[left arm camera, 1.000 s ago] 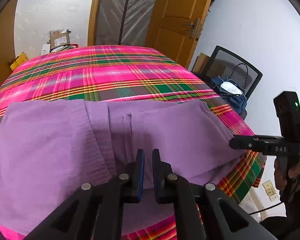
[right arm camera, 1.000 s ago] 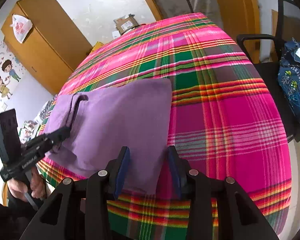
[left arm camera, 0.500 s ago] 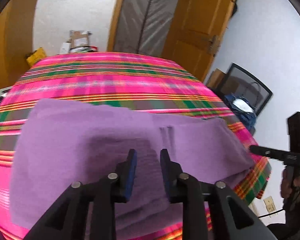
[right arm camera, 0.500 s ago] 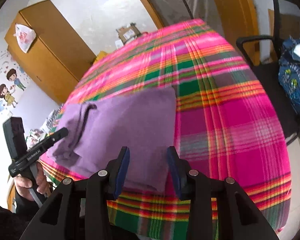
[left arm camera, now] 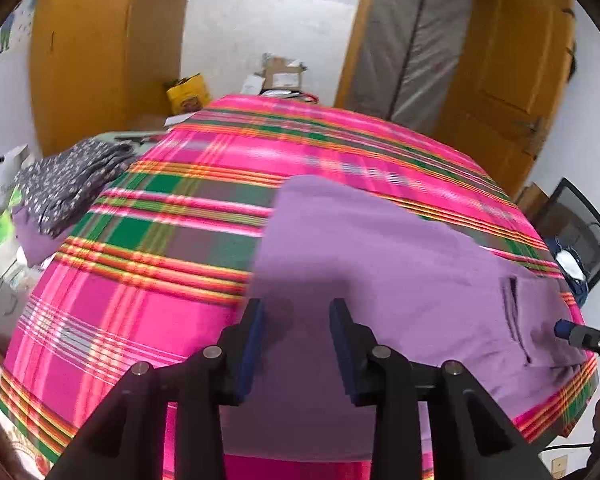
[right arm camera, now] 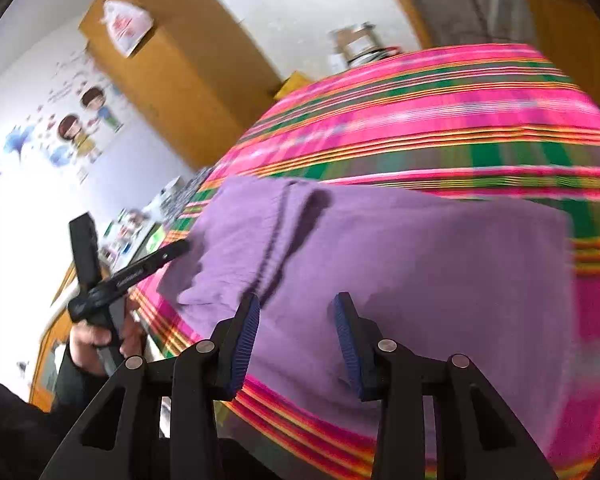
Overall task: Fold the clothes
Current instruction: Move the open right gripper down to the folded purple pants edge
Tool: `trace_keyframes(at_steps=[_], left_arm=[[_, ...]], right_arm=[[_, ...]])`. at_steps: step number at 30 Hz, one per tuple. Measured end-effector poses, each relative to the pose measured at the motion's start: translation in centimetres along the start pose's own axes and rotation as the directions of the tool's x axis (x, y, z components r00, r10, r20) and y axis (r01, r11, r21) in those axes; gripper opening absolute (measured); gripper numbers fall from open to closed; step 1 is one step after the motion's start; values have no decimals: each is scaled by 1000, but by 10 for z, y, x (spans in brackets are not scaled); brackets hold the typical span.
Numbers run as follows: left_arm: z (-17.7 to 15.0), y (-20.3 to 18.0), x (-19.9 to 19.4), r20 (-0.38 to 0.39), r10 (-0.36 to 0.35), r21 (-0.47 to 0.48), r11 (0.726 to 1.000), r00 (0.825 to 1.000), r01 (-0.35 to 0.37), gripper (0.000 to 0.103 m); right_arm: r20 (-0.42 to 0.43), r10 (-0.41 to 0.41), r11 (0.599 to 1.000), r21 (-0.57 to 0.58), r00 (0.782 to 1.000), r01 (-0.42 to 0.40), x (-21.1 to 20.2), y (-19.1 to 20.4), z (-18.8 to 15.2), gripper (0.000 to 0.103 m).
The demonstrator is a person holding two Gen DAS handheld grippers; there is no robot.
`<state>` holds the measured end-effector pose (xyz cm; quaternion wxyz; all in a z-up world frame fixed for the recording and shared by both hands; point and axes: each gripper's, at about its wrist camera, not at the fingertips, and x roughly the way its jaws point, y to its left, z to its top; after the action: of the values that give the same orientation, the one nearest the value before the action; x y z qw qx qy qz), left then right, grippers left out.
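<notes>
A purple garment [left arm camera: 380, 264] lies folded flat on the pink plaid table cover [left arm camera: 148, 280], near the front edge. My left gripper [left arm camera: 296, 308] hovers over the garment's left edge; its jaws are opening and nothing is between them. My right gripper [right arm camera: 296, 304] stands open above the garment [right arm camera: 400, 248], near its front edge, holding nothing. The right gripper's tip [left arm camera: 568, 330] shows at the garment's right end in the left wrist view. In the right wrist view the left gripper [right arm camera: 180, 247] reaches the garment's left end.
A dark patterned cloth pile [left arm camera: 68, 180] lies on a low surface left of the table. A wooden wardrobe [left arm camera: 100, 48], boxes [left arm camera: 280, 74] and a wooden door [left arm camera: 508, 80] stand behind. A black chair with a blue bag [left arm camera: 572, 256] is at the right.
My left gripper let go and opened wide, swinging left along the garment to its left edge. My right gripper moved left, so the garment now fills the space under its jaws.
</notes>
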<state>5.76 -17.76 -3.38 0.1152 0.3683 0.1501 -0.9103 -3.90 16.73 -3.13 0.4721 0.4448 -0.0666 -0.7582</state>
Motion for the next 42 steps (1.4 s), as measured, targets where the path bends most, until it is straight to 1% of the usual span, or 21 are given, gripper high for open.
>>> trace_keyframes(at_steps=[5, 7, 10, 11, 15, 18, 19, 20, 21, 23, 24, 26, 27, 28, 30, 33, 34, 35, 36, 38, 42], left_arm=[[5, 6, 12, -31, -13, -21, 1000, 999, 12, 38], [2, 7, 16, -56, -42, -33, 999, 998, 41, 38], [-1, 7, 18, -60, -64, -28, 998, 996, 63, 38], [-2, 7, 18, -57, -67, -23, 998, 996, 65, 36], [-2, 13, 17, -42, -91, -31, 995, 995, 90, 11], [1, 18, 13, -32, -132, -47, 990, 991, 131, 9], [2, 20, 12, -29, -146, -52, 988, 989, 144, 9], [4, 22, 11, -25, -163, -59, 985, 986, 161, 8], [5, 26, 9, -20, -189, -74, 979, 982, 187, 8], [7, 38, 5, -5, -250, -112, 962, 968, 248, 8], [7, 43, 5, -1, -267, -127, 956, 964, 265, 8], [5, 53, 7, -3, -295, -154, 944, 955, 291, 8], [3, 56, 10, -12, -304, -164, 940, 953, 298, 8], [1, 56, 13, -20, -301, -163, 942, 953, 294, 8], [-1, 55, 17, -33, -299, -162, 943, 954, 290, 9], [3, 51, 14, -40, -276, -134, 954, 960, 269, 12], [6, 49, 12, -40, -257, -114, 961, 965, 252, 13], [10, 47, 11, -37, -233, -92, 969, 972, 229, 19], [14, 45, 9, -33, -208, -70, 976, 977, 206, 28], [24, 42, 11, -30, -179, -47, 983, 983, 177, 34], [49, 41, 42, -81, -226, -76, 973, 971, 220, 35]], right_arm=[[-38, 64, 998, -6, 997, -64, 31, 11, 15, 41], [-59, 60, 998, -4, 996, -60, 41, 15, 16, 41], [-94, 49, 999, 2, 994, -49, 55, 20, 17, 41], [-107, 46, 999, 5, 993, -45, 60, 20, 16, 41], [-127, 19, 1000, 11, 992, -18, 70, 21, 16, 41], [-125, 12, 1000, 15, 992, -11, 71, 22, 16, 41], [-125, 8, 1000, 7, 992, -7, 72, 24, 17, 39], [-125, 4, 1000, 2, 992, -4, 73, 26, 17, 32], [-121, 12, 1000, 6, 993, -11, 73, 26, 17, 31], [-103, 44, 999, 22, 994, -42, 69, 25, 18, 21], [-94, 60, 998, 30, 994, -57, 68, 24, 18, 19], [-87, 77, 997, 36, 993, -75, 67, 24, 18, 18], [-103, 61, 998, 29, 993, -58, 71, 23, 17, 18], [-117, 49, 999, 30, 992, -46, 75, 22, 15, 18], [-116, 70, 996, 68, 991, -62, 75, 16, 14, 19], [-101, 37, 997, 70, 994, -30, 66, 16, 17, 29], [-85, 18, 998, 63, 996, -12, 61, 17, 19, 38], [-65, 9, 998, 60, 998, -5, 57, 16, 21, 42], [-48, 7, 998, 62, 999, -4, 55, 16, 24, 42], [-32, -3, 997, 71, 999, 5, 57, 12, 31, 42], [-27, -35, 994, 101, 999, 38, 68, 3, 43, 42]])
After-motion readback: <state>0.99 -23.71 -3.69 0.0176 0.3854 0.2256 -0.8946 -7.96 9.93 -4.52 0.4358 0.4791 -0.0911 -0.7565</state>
